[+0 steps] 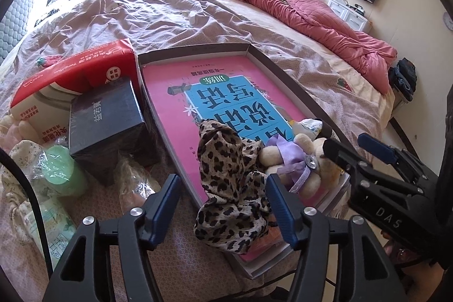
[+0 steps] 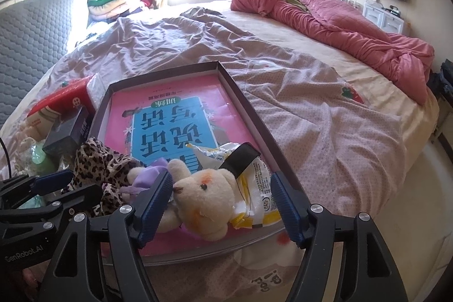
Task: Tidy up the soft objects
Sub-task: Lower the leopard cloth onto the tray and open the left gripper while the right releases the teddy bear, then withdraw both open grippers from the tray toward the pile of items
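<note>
A leopard-print cloth (image 1: 226,169) lies bunched over the near edge of a shallow dark-walled tray (image 1: 266,58) that holds a pink and blue book (image 1: 226,92). My left gripper (image 1: 223,205) stands open around the cloth, its left pad apart from it. Beside the cloth lies a cream teddy bear (image 2: 209,197) with a purple ribbon, partly on a yellow-white snack packet (image 2: 254,188). My right gripper (image 2: 220,203) is open with the bear between its fingers and the right pad clear of the packet. Each gripper shows in the other's view: right gripper (image 1: 354,146), left gripper (image 2: 70,187).
The tray (image 2: 226,75) rests on a rumpled bed. Left of it sit a red tissue pack (image 1: 76,70), a dark box (image 1: 107,118), a green cup (image 1: 62,169) and plastic-wrapped items. A pink quilt (image 1: 311,16) is heaped at the far right.
</note>
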Tool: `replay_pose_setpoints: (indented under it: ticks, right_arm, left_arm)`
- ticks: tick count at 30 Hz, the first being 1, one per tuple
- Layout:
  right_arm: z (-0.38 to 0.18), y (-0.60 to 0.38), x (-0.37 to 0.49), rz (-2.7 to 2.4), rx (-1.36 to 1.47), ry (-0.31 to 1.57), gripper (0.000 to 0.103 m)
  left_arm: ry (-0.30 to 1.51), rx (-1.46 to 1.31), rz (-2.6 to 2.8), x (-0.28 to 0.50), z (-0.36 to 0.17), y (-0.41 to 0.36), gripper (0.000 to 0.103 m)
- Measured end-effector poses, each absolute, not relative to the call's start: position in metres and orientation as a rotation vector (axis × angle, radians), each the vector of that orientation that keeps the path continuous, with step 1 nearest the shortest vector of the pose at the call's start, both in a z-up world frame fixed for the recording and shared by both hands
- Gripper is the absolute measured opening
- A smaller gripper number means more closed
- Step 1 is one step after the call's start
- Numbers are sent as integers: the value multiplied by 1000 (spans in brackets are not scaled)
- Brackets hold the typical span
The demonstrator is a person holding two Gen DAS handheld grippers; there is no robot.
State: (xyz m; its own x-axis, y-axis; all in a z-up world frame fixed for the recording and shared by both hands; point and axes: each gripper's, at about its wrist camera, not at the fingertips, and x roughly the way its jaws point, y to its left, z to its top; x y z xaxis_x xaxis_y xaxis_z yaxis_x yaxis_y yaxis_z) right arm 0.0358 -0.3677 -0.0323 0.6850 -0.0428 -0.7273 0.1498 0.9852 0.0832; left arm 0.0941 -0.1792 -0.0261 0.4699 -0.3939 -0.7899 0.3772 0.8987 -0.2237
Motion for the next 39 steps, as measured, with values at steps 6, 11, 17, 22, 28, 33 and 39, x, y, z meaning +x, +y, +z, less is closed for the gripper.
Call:
replay_pose_setpoints:
  ticks: [6,11,17,22,28,33,39]
  right_arm:
    - [-26,-368,34,-124,134,790,74]
    - [-20,-361,33,-113,118,772,74]
    - [-14,-356,32,-103,113,762,74]
    - [-10,-352,31,-93,107,752,74]
    - [-5,-344,30,-77,91,741,77]
    - [-1,-339,29,-71,79,736,78]
    - [6,-334,28,-65,80,720,78]
  left_arm:
    - [941,-29,-458,91,-16,-173,69]
    - [921,-12,-441,87,-9,-171,73]
    - [906,-13,-403,85,-3,-165,75]
    - [898,-9,-374,83,2,-159,76]
    - [892,-4,-343,80,7,-149,76]
    - [887,-12,-337,78,10,-143,76]
    - [876,-2,-318,74,14,-139,76]
